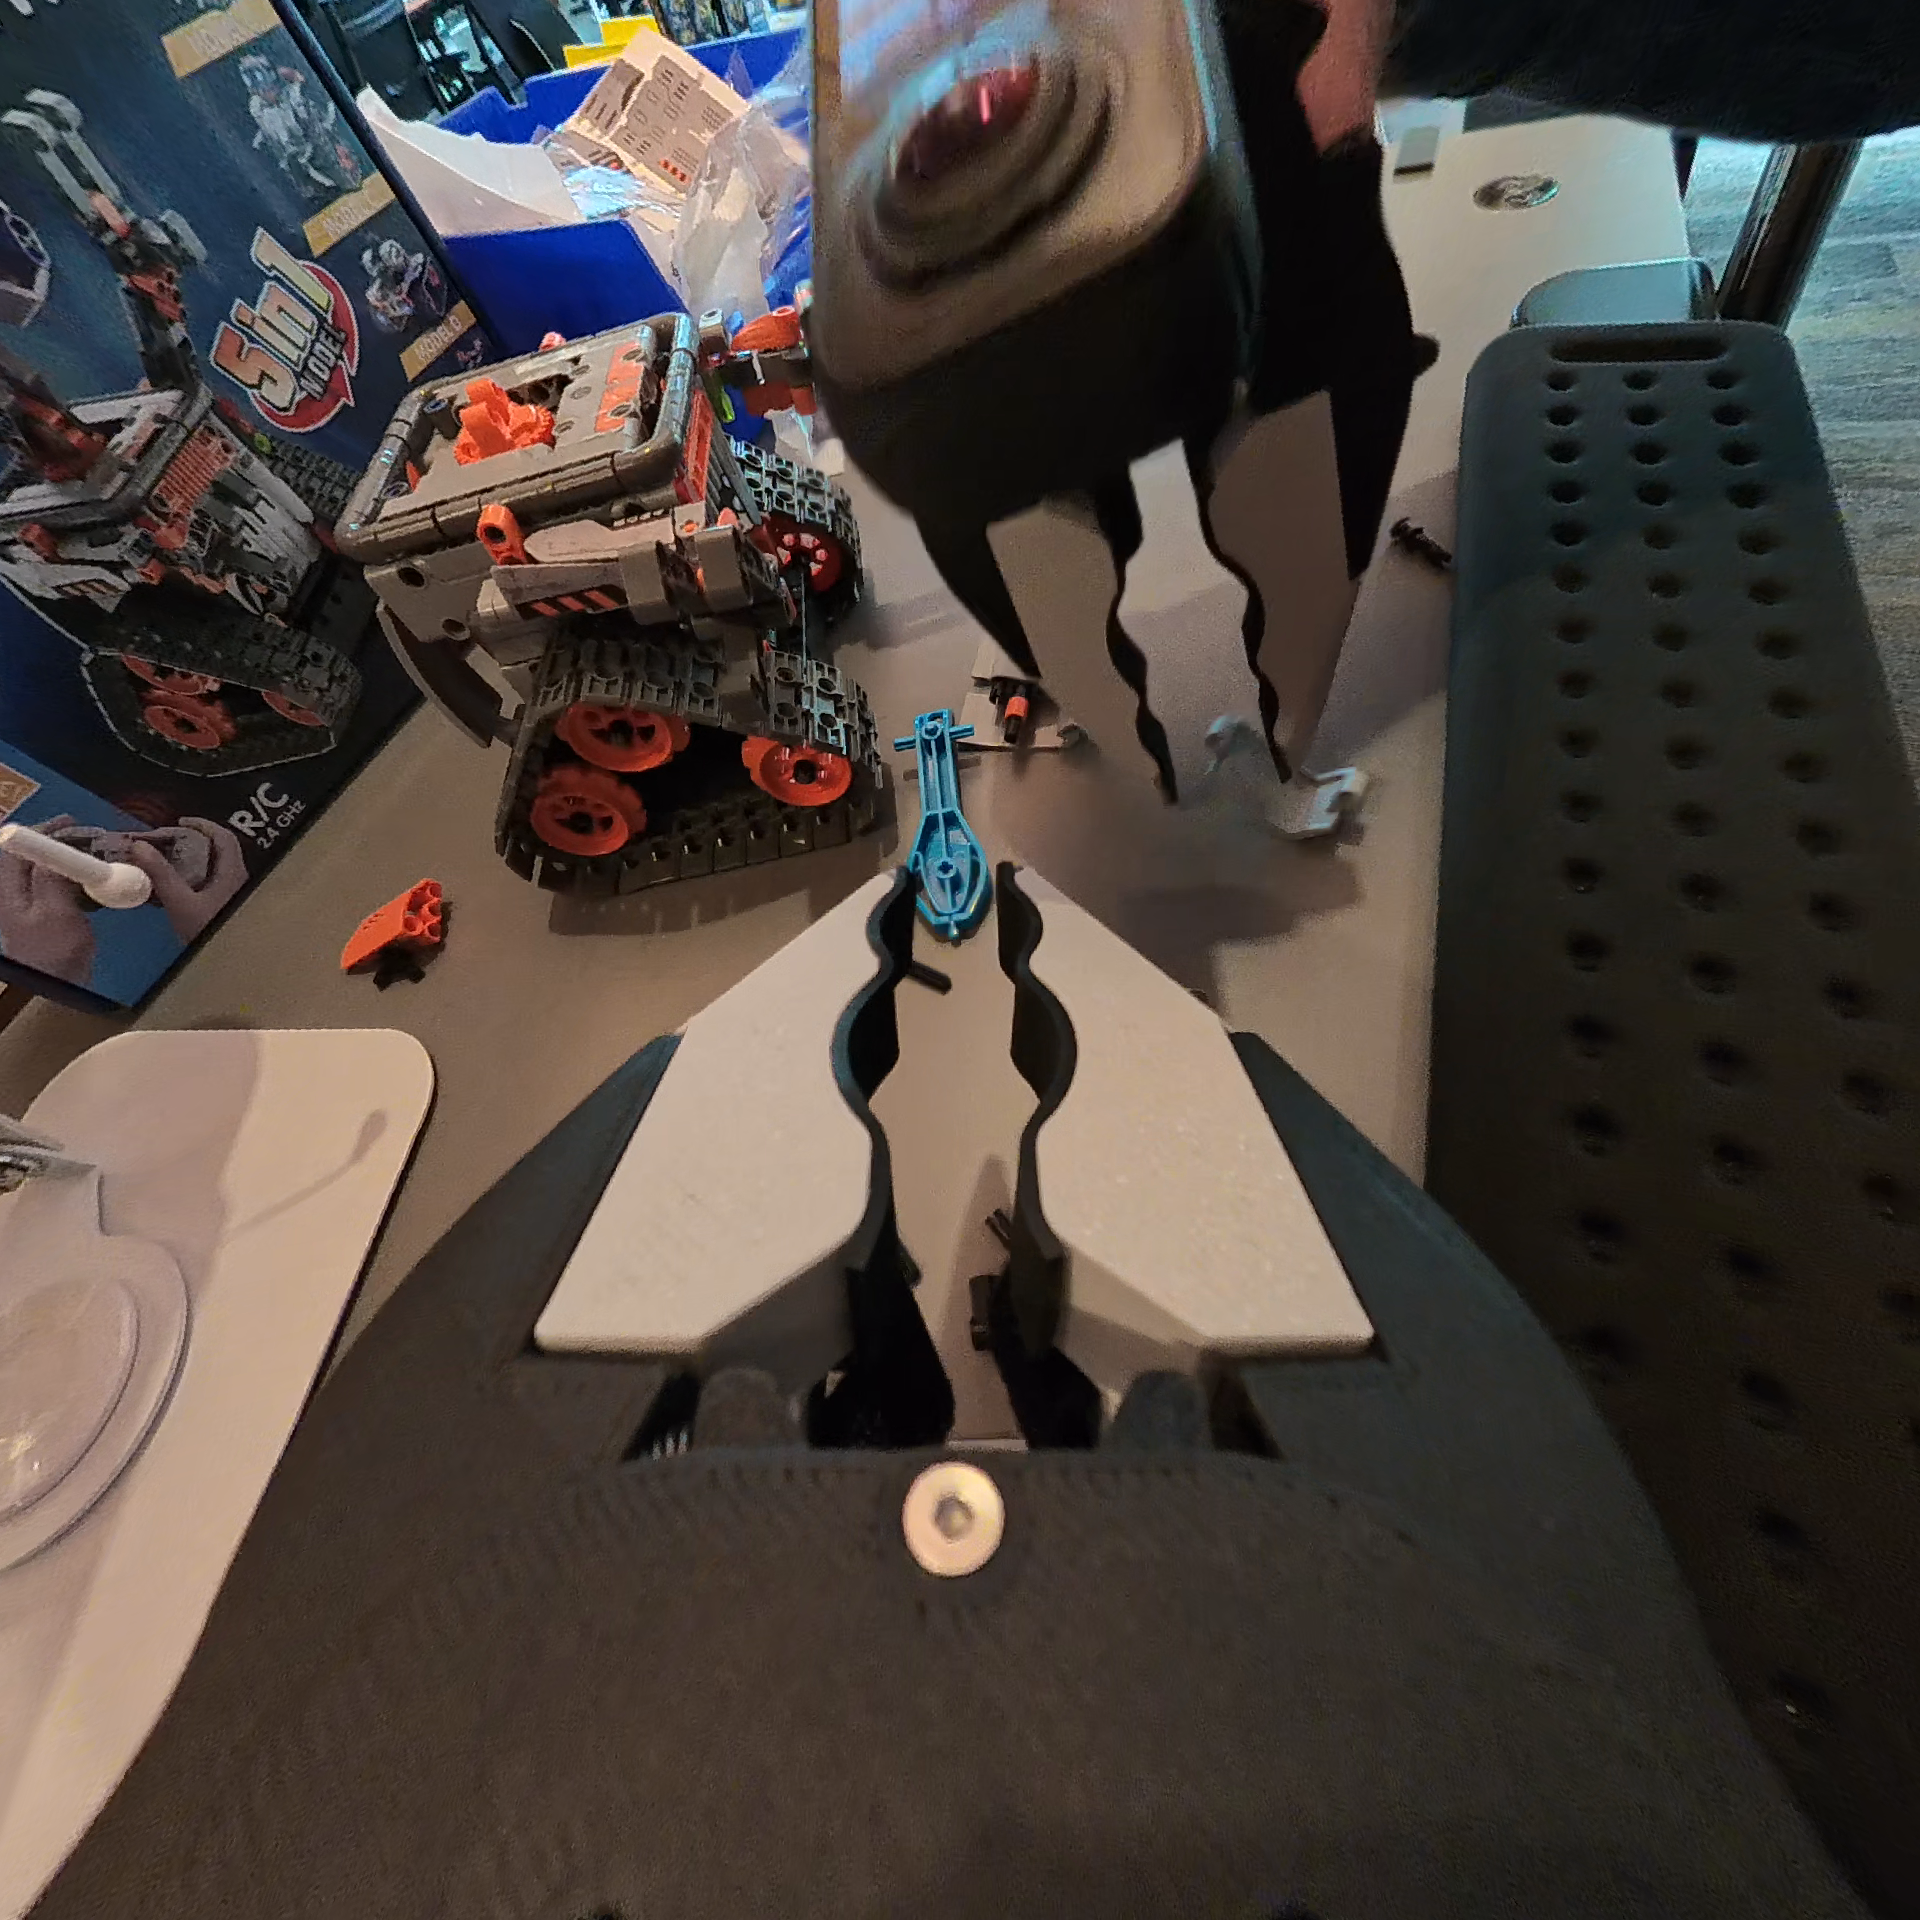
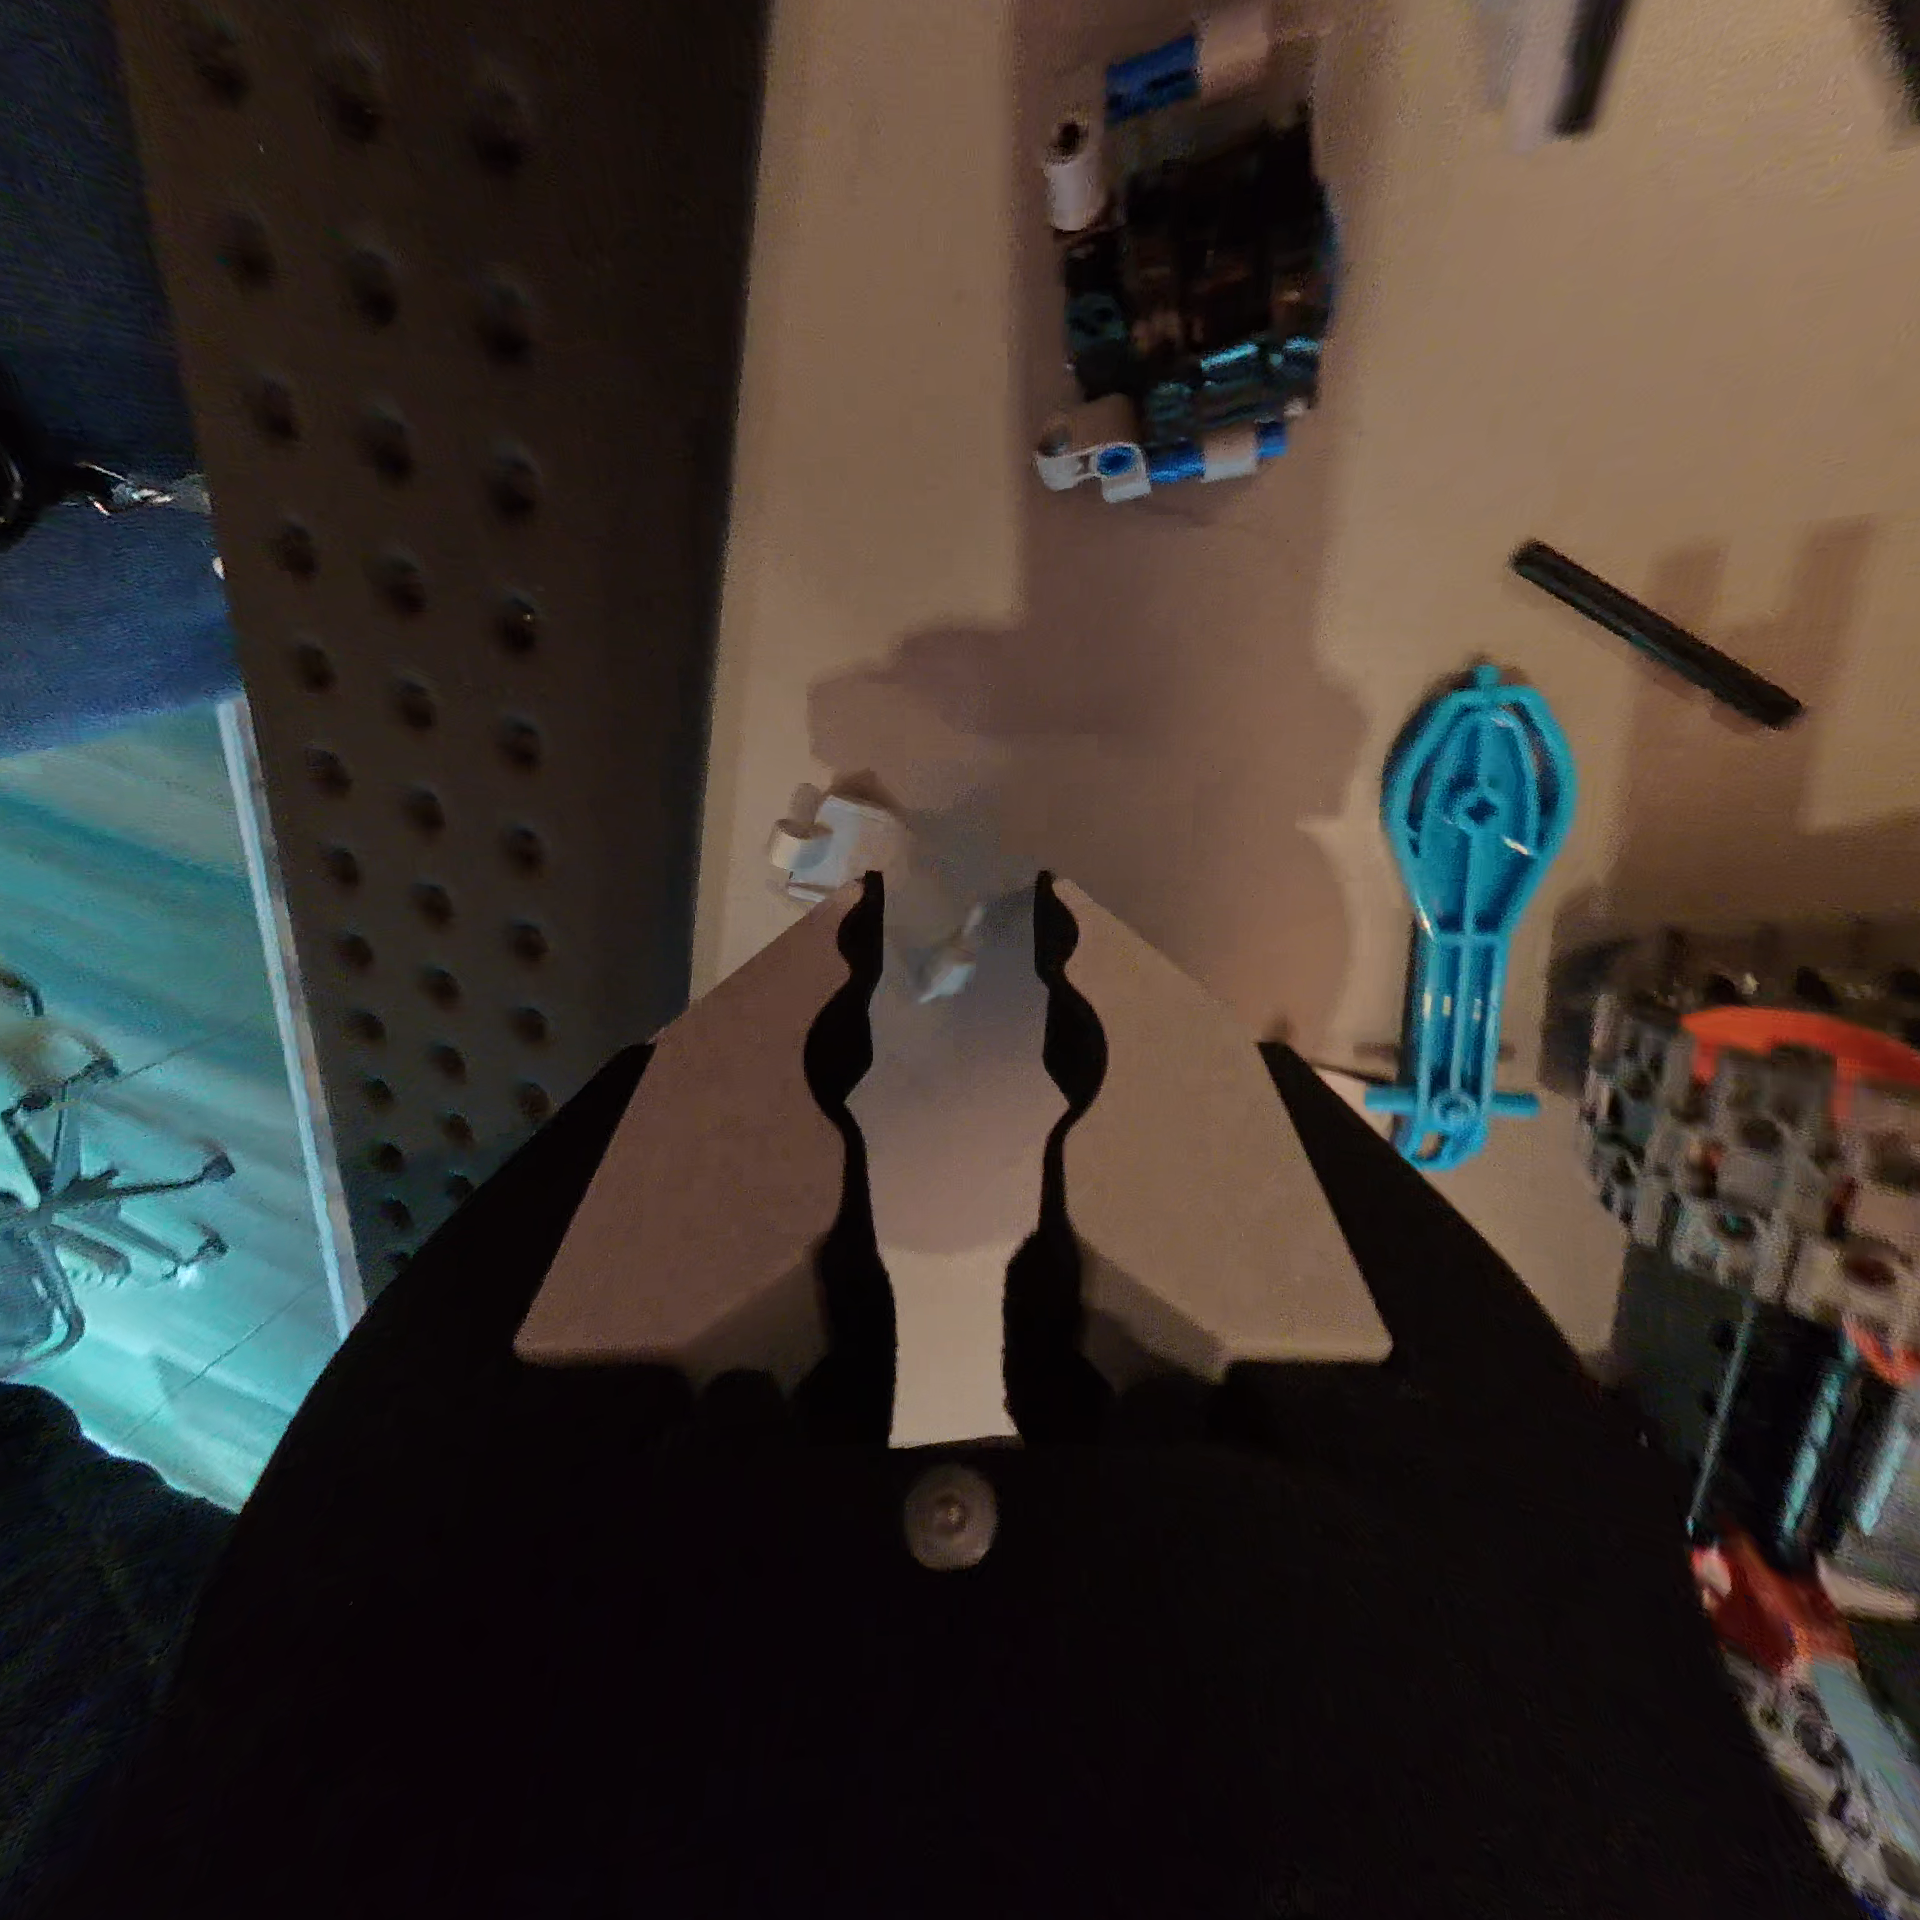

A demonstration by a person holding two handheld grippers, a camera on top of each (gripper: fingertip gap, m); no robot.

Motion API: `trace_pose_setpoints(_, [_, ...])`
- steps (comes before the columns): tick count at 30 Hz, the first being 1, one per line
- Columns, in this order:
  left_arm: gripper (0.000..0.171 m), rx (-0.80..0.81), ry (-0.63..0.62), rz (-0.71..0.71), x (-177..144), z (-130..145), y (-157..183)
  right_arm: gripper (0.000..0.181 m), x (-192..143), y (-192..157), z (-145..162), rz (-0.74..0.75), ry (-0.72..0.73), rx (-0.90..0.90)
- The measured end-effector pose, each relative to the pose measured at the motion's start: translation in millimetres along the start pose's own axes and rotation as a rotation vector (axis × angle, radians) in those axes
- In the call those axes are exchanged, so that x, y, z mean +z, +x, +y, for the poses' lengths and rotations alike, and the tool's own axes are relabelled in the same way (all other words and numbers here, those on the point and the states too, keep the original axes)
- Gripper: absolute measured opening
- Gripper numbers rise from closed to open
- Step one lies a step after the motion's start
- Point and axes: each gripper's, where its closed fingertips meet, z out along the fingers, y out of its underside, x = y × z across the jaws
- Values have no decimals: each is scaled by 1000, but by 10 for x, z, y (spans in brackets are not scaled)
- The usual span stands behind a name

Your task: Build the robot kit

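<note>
**Grey bracket piece under the right gripper**

Grey bracket piece point(image 1: 1288, 774) lies on the table point(image 1: 1091, 644), one of it, at the parted tips of the right gripper point(image 1: 1226, 774). One blue tool point(image 1: 940, 831) lies just beyond the empty, parted left gripper point(image 1: 951, 888). One tracked vehicle model point(image 1: 644, 623) stands nearby.

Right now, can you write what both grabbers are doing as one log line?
left hand-held gripper: open, tips at blue tool | right hand-held gripper: open, over pale grey piece | tracked toy vehicle: on table
</note>
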Motion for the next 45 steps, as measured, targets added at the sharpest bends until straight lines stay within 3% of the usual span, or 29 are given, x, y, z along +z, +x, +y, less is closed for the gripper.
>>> trace_pose_setpoints(5, [14,-20,2,4,-35,12,-27,34,-354,-13,13,175,133,90])
trace_pose_setpoints(11, [23,-22,-86,68,-56,180,85,46,-262,-245,146,247,257,239])
trace_pose_setpoints(16, [49,-104,-166,176,-81,342,335,50,-89,-192,185,301,374,365])
trace_pose_setpoints(19, [68,-108,-289,193,8,539,462,50,-47,-177,204,313,416,390])
trace_pose_setpoints(23, [58,-44,-396,199,107,716,493,50,14,-167,187,312,440,392])
trace_pose_setpoints(26, [56,-3,-468,157,65,819,311,49,41,-146,193,318,451,391])
trace_pose_setpoints(30, [57,-13,-475,67,-70,824,22,50,29,-129,233,329,475,414])
trace_pose_setpoints(39, [60,-138,-394,178,11,749,329,31,-307,101,-171,417,640,368])
trace_pose_setpoints(45, [61,-153,-333,206,159,616,438,23,-182,297,-492,394,644,334])
